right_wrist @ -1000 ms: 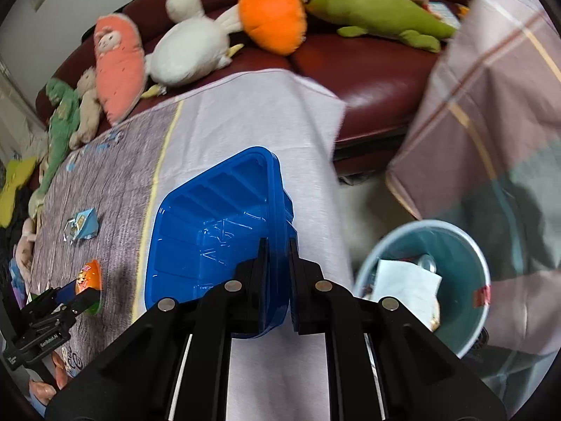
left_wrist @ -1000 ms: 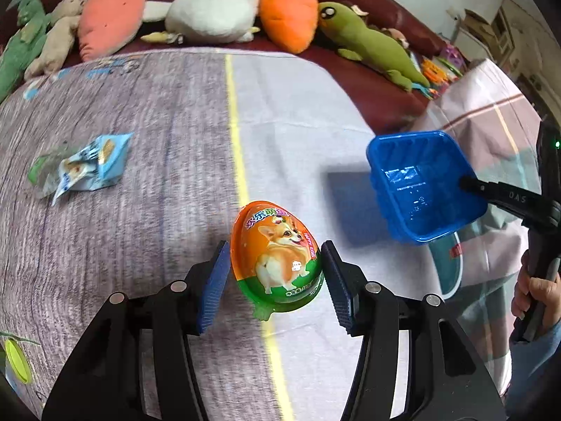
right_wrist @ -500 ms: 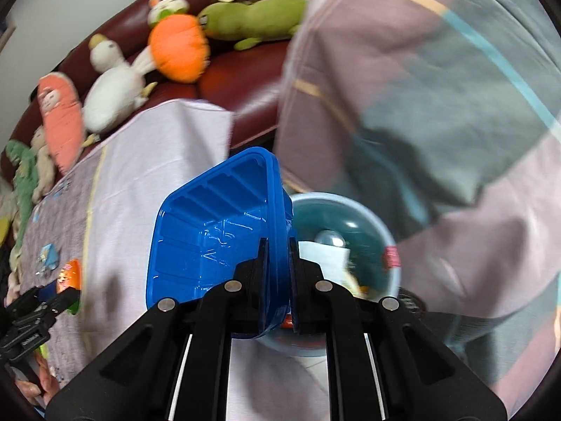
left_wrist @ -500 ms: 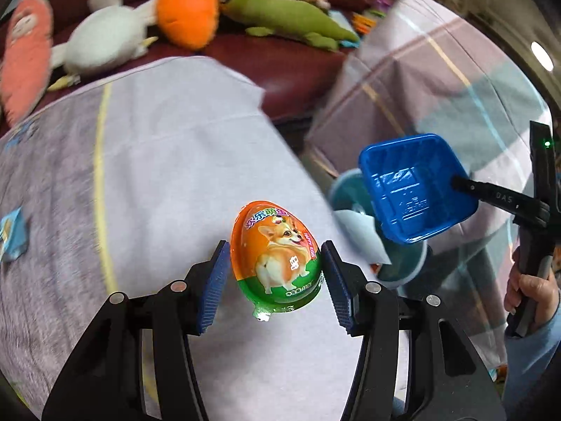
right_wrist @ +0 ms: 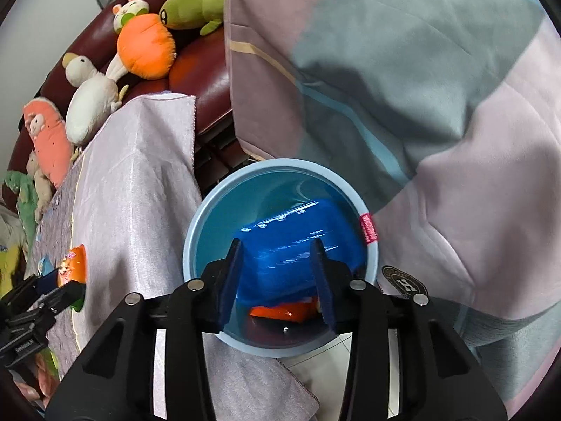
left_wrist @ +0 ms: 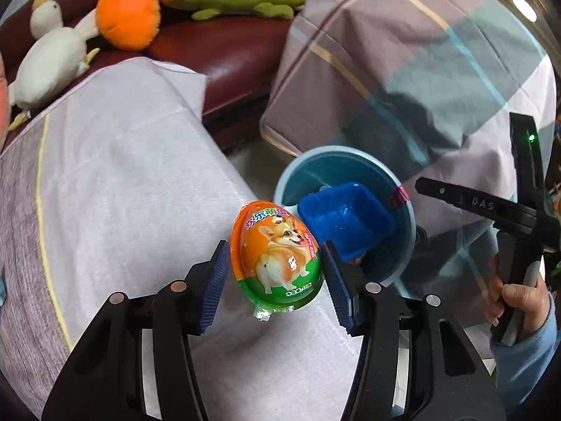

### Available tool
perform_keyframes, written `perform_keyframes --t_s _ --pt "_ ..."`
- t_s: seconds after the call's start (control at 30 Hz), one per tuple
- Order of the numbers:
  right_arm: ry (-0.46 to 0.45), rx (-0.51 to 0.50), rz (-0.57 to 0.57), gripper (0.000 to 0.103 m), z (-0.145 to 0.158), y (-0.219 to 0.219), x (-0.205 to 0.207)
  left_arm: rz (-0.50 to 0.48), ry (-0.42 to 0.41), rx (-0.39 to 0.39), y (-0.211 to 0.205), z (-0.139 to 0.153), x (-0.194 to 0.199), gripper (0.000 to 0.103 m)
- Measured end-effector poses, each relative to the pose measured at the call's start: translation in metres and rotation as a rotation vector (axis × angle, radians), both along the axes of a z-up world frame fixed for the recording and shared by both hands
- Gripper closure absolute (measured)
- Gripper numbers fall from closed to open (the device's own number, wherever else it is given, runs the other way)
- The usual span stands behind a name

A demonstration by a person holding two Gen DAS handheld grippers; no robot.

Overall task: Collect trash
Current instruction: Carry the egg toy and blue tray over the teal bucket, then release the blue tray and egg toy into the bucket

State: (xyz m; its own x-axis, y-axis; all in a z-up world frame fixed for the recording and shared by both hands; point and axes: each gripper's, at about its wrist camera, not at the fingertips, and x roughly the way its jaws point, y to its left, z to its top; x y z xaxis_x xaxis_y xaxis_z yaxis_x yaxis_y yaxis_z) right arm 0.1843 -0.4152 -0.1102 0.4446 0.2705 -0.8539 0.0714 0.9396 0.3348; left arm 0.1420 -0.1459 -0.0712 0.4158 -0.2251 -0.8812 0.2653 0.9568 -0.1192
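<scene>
Bright, even indoor light, soft shadows; strong fisheye bending with dark corners (slight blur toward the edges).

Left gripper (left_wrist: 275, 273) jaws clamped, pointing steeply down; right gripper (right_wrist: 278, 280) jaws opening, nothing gripped

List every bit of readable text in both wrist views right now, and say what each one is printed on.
"HAPPY EGG": egg-shaped package, beside the dog picture.
Chinese characters across the egg's top: legible print, not transcribed here.
Small print at the egg's base: too small.
"DAS": right gripper body.
Red tag on bin rim: blurred.
Round emblem beside bin: unreadable.
</scene>
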Motion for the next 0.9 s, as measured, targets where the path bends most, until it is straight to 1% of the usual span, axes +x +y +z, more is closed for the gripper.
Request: perform_keyframes --t_s 0.03,0.1,0.17,0.23,0.3,0.47,0.73,0.77,0.8,0.9 --pt "-0.002 0.000 -0.009 0.055 0.000 -0.004 -0.001 -0.007 0.007 0.004 -0.004 -0.003 0.002 0.049" --pt "-0.012 -0.003 -0.025 0.043 0.001 -0.011 -0.003 -0.017 0.020 0.009 -0.012 -0.009 0.005 0.049" --pt "-0.015 -0.001 -0.036 0.036 0.001 -0.017 -0.004 -0.027 0.034 0.014 -0.020 -0.015 0.010 0.049" --pt "-0.016 0.005 -0.047 0.034 0.000 -0.023 -0.004 -0.044 0.050 0.016 -0.029 -0.022 0.013 0.049" --pt "-0.014 0.012 -0.061 0.030 -0.001 -0.028 -0.004 -0.068 0.059 0.021 -0.041 -0.028 0.016 0.049" --pt "-0.004 0.016 -0.065 0.030 -0.006 -0.034 -0.003 -0.124 0.085 0.023 -0.067 -0.044 0.022 0.049" --pt "0.015 -0.001 -0.083 0.030 -0.011 -0.040 0.000 -0.164 0.127 -0.009 -0.093 -0.066 0.035 0.047" --pt "0.016 -0.003 -0.084 0.030 -0.012 -0.040 0.000 -0.168 0.131 -0.014 -0.094 -0.068 0.036 0.045" --pt "0.020 -0.005 -0.085 0.030 -0.012 -0.041 0.001 -0.170 0.139 -0.019 -0.095 -0.072 0.039 0.039" --pt "0.032 -0.009 -0.089 0.030 -0.014 -0.039 0.002 -0.159 0.145 -0.028 -0.093 -0.076 0.041 0.029"
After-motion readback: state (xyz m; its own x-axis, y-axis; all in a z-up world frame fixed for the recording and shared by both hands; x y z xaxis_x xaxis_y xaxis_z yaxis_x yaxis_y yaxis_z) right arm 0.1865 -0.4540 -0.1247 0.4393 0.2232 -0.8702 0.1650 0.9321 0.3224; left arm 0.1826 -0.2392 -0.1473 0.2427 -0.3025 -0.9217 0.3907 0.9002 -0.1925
